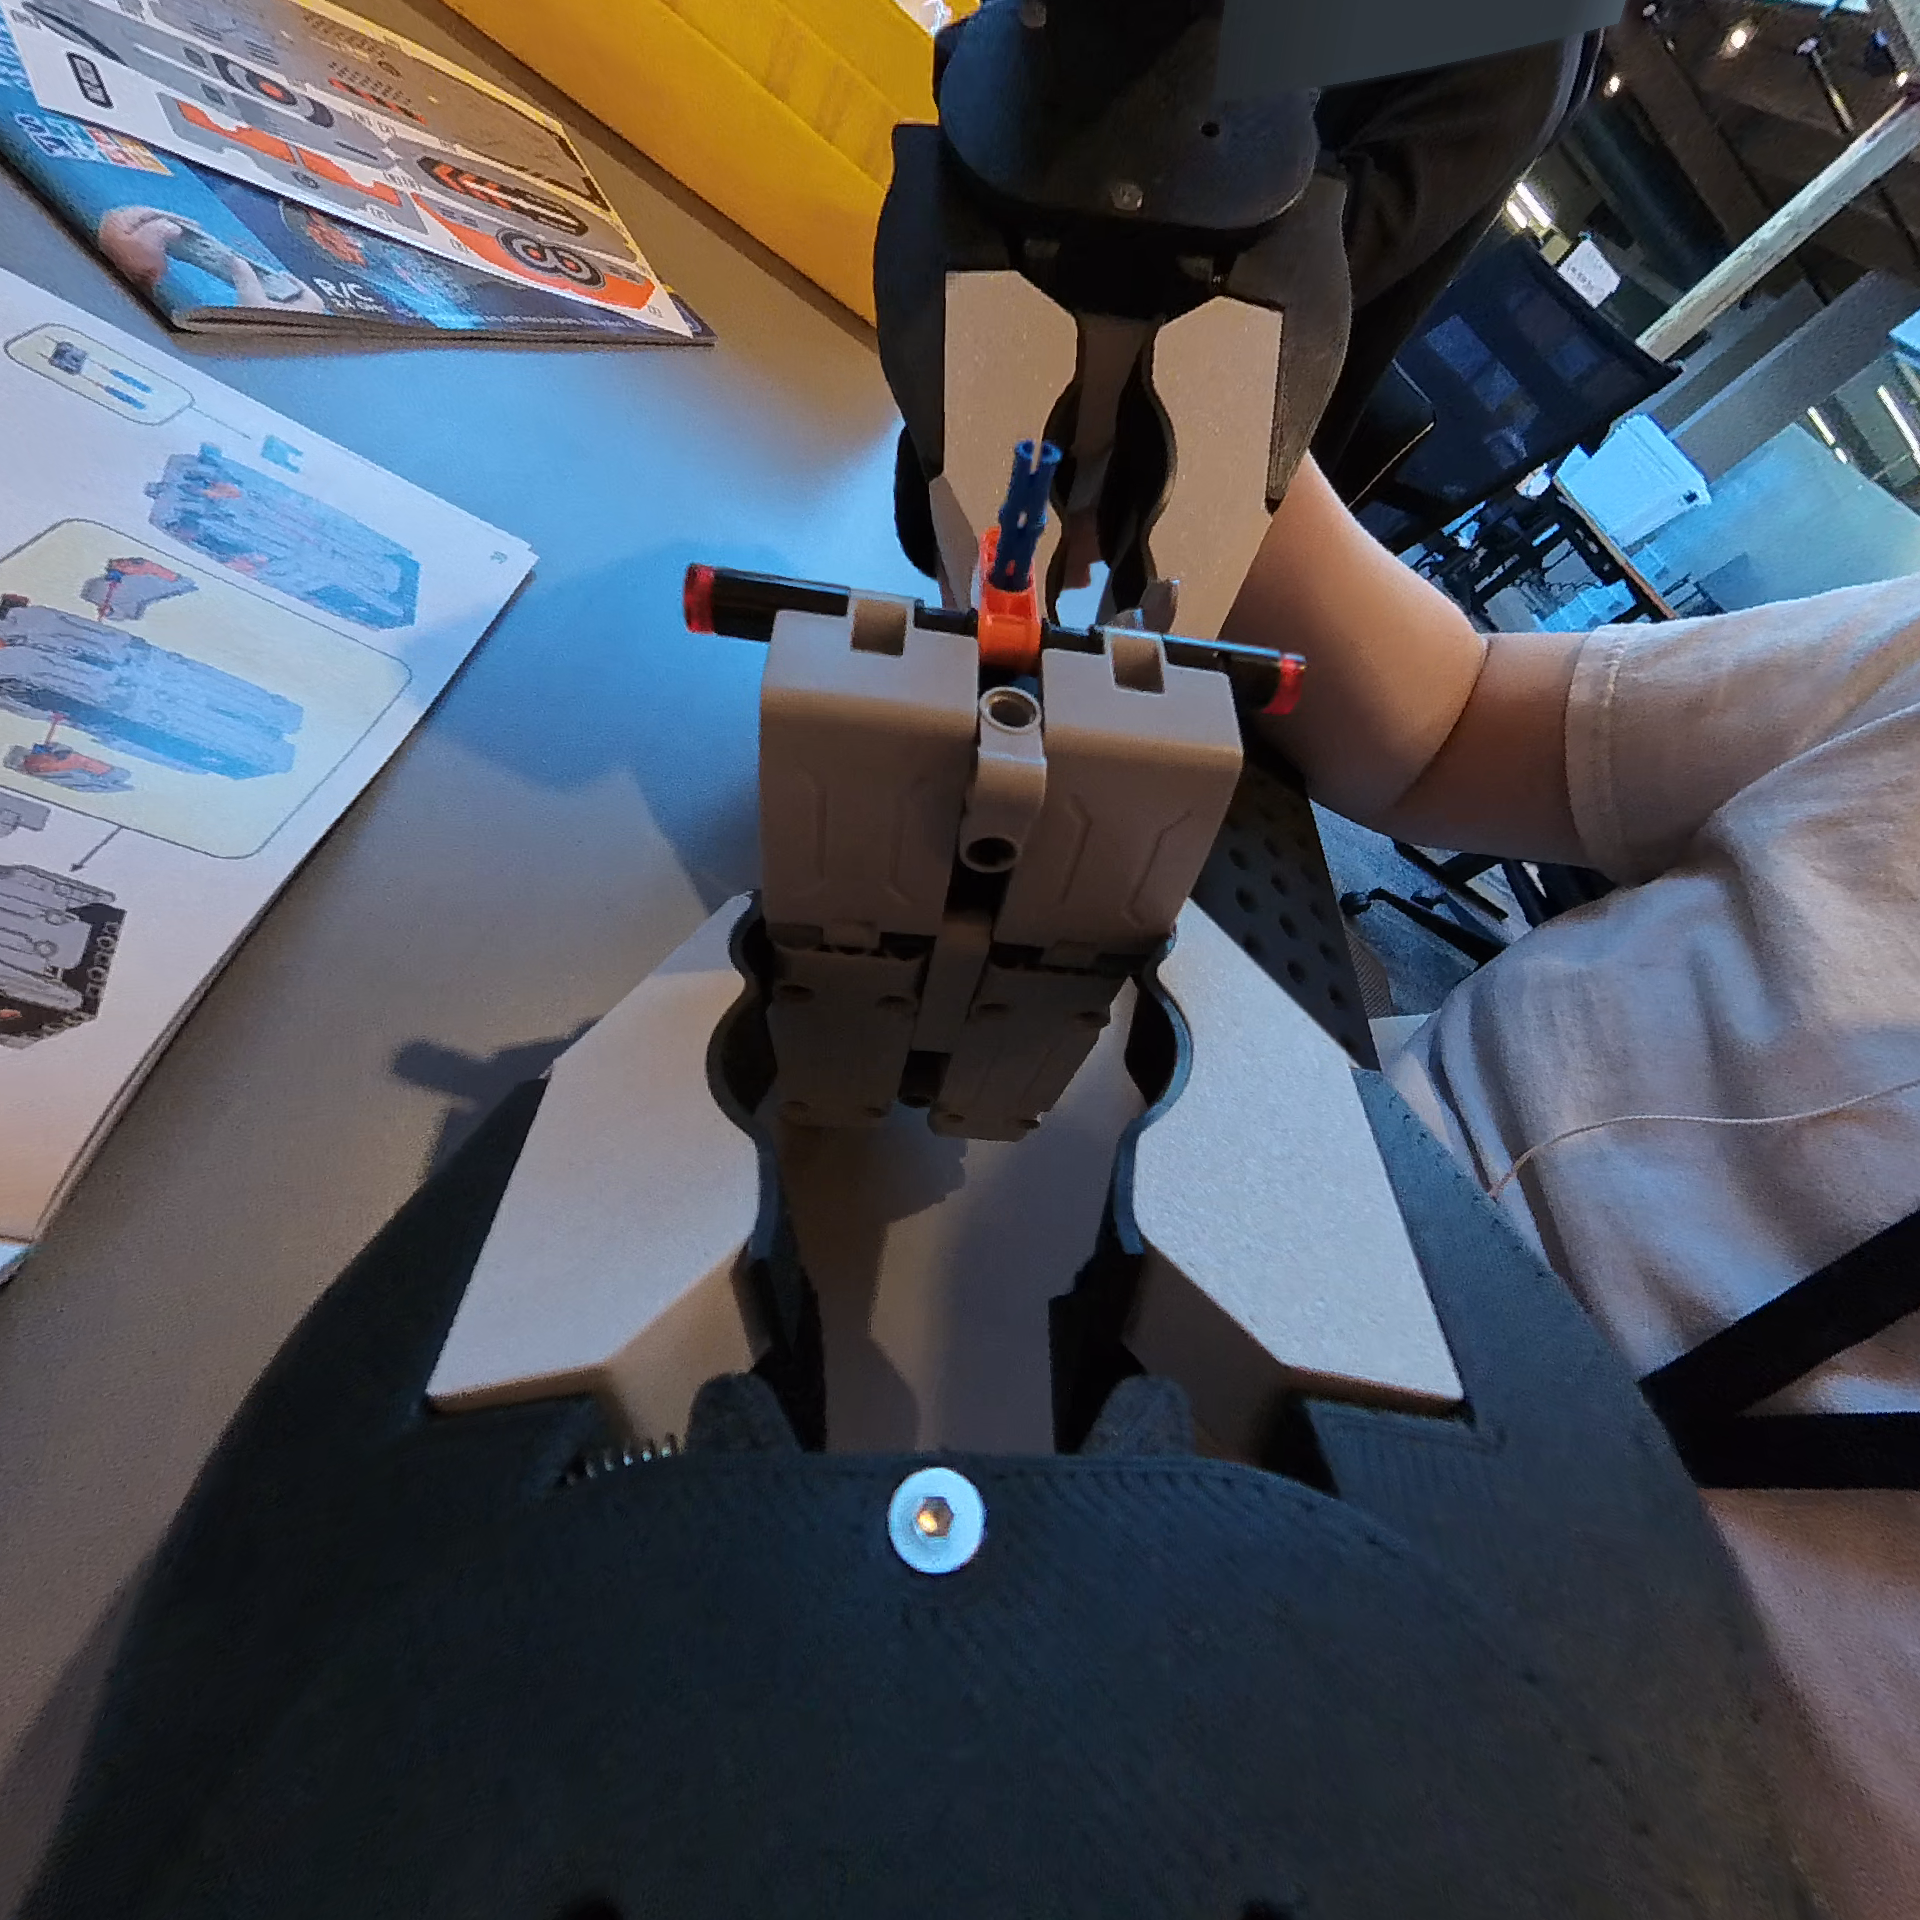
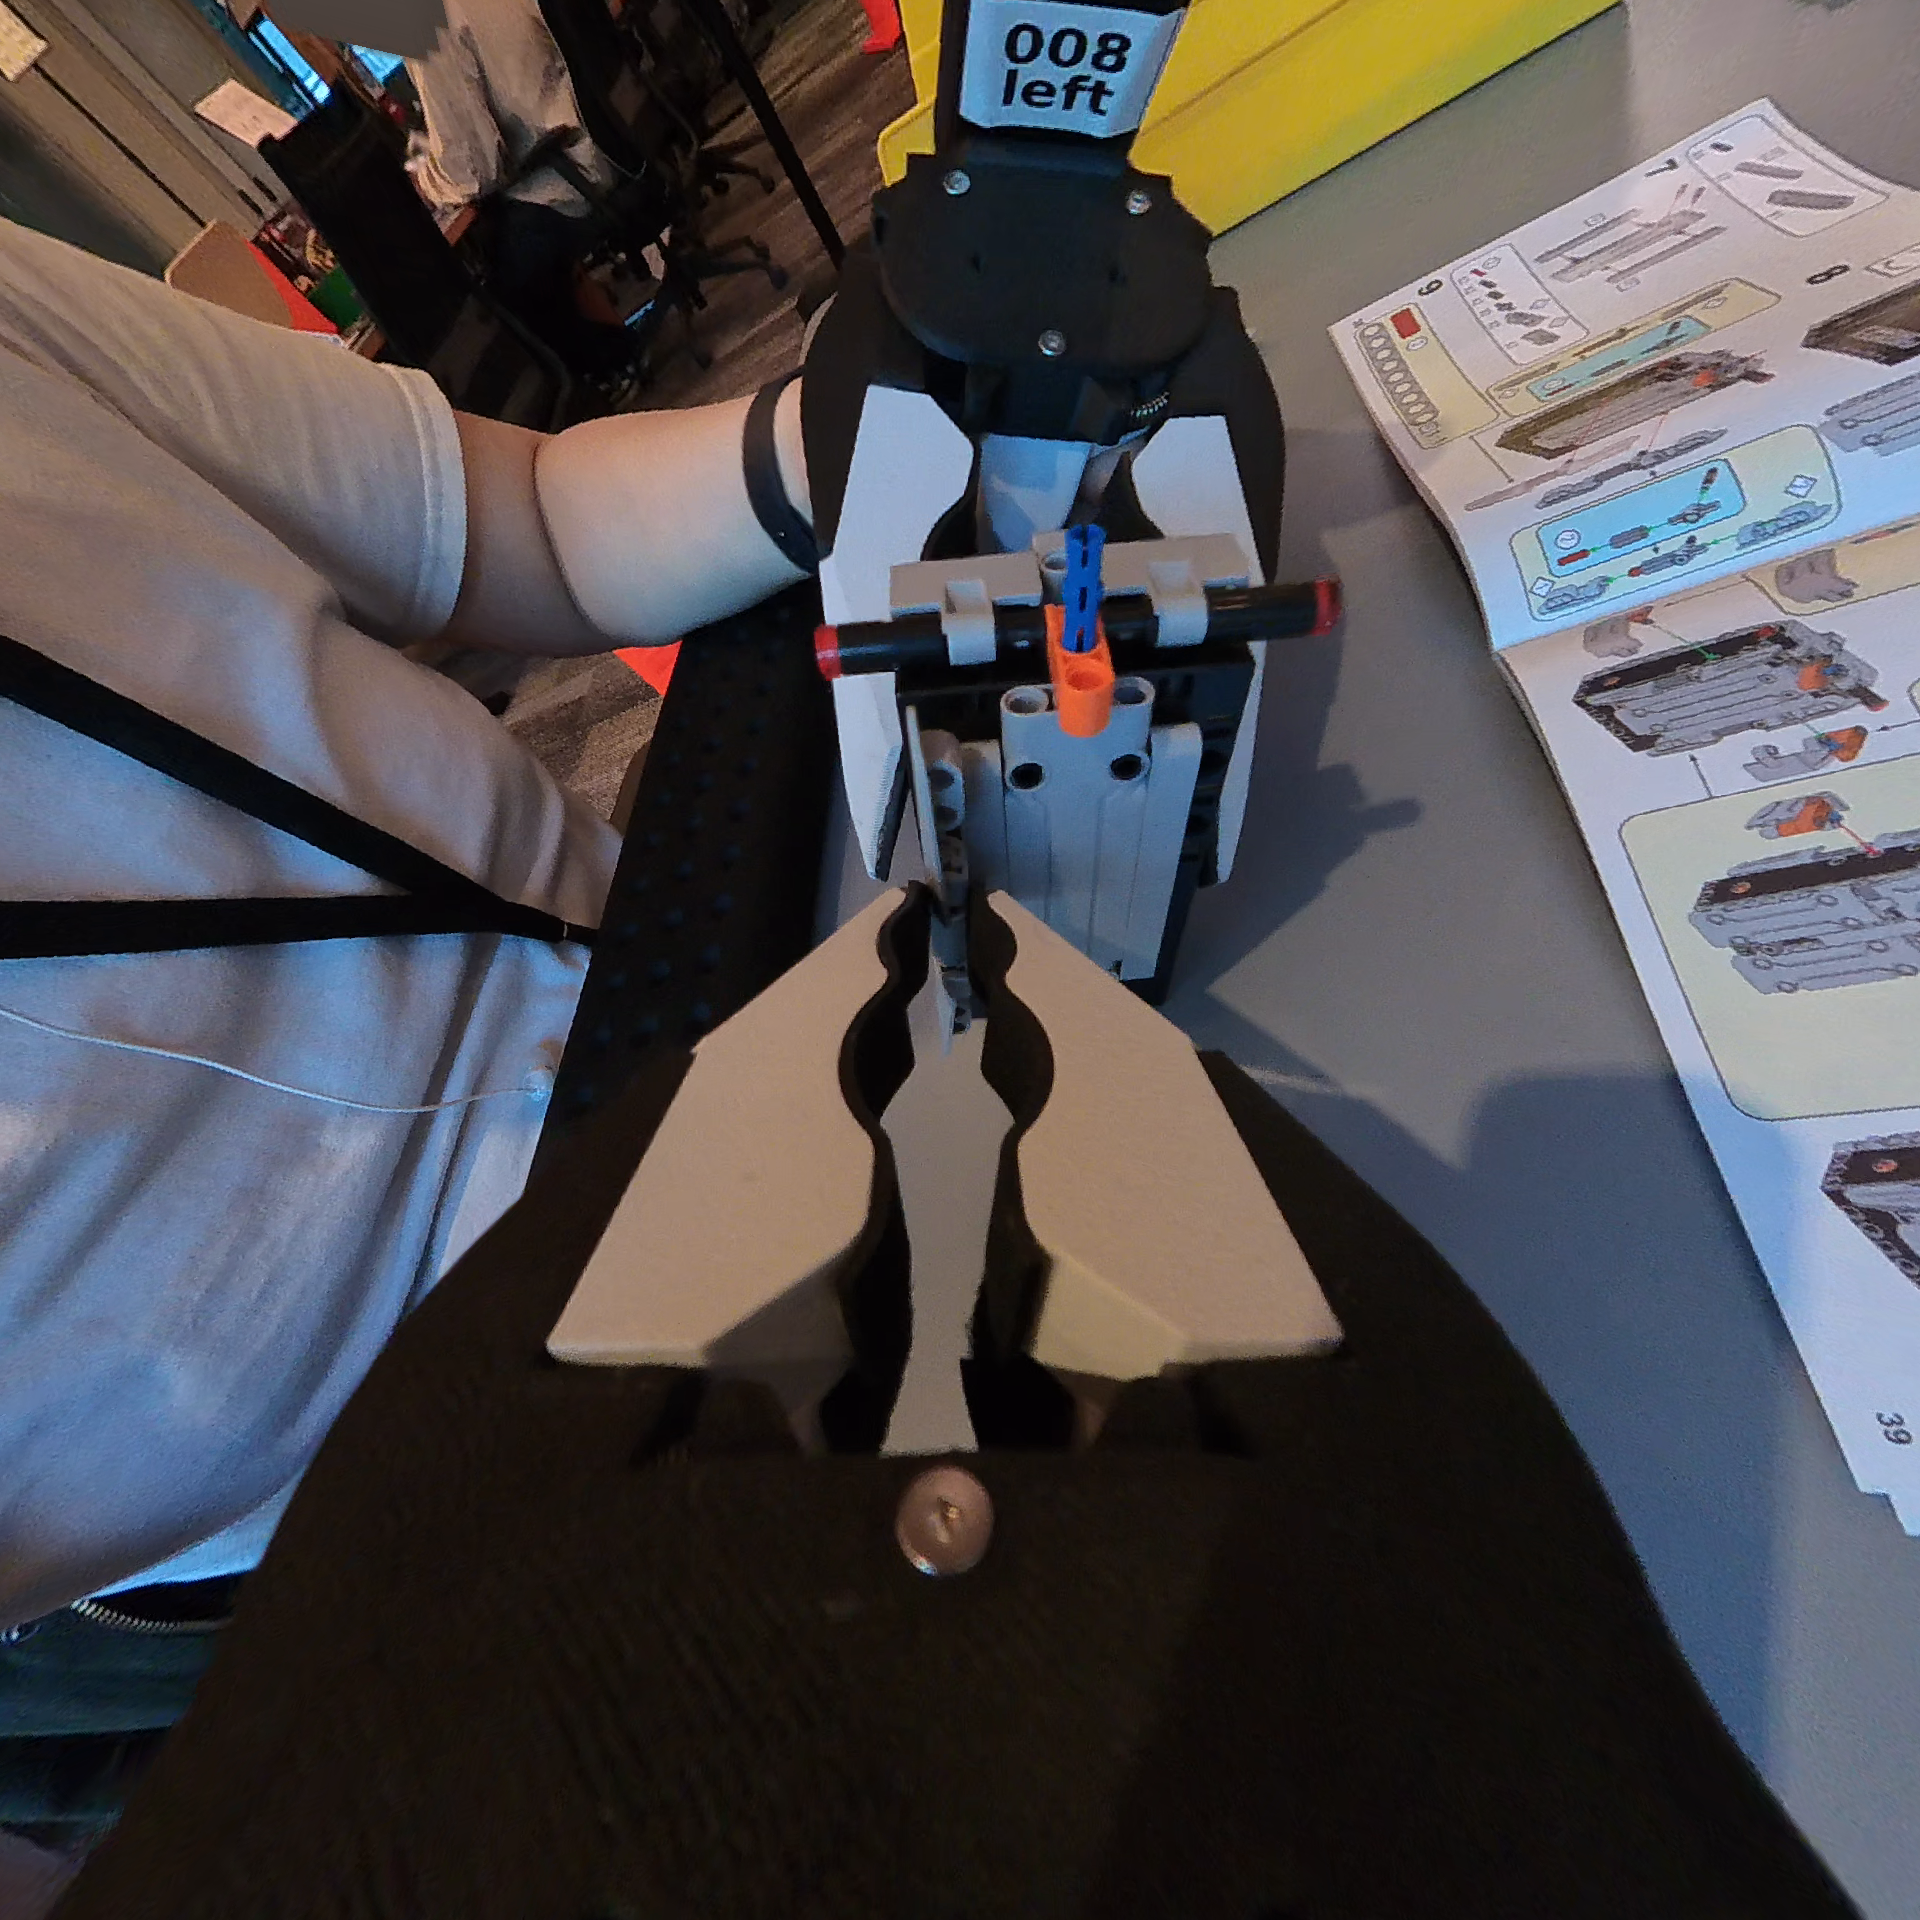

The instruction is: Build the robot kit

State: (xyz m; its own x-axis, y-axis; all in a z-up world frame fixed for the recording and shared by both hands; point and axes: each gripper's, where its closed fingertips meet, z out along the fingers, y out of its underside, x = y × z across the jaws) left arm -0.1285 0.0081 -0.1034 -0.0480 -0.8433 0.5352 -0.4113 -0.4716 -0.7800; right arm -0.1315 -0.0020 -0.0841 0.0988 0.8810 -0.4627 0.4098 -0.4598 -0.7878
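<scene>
My left gripper (image 1: 961, 935) is shut on a grey brick assembly (image 1: 873, 790) and holds it upright over the table. A black axle (image 1: 769, 603) with red ends crosses its top. An orange connector (image 1: 1008, 623) sits on the axle with a blue pin (image 1: 1023, 499) standing in it. My right gripper (image 2: 953, 896) faces the left one (image 2: 1049, 873), its jaws closed on a thin grey beam (image 2: 951, 966) at the side of the assembly (image 2: 1081, 831). The axle (image 2: 1247, 608), connector (image 2: 1081, 675) and pin (image 2: 1083, 571) also show in the right wrist view. In the left wrist view the right gripper (image 1: 1060, 592) reaches in from above.
An open instruction booklet (image 1: 208, 675) (image 2: 1714, 675) lies on the grey table (image 1: 582, 468). A second booklet with a sticker sheet (image 1: 343, 187) lies farther back by a yellow box (image 1: 790, 125) (image 2: 1351, 83). A person's arm (image 1: 1351, 707) and a black perforated strip (image 2: 717, 810) lie alongside. Left and right tips are no more than a few centimetres apart.
</scene>
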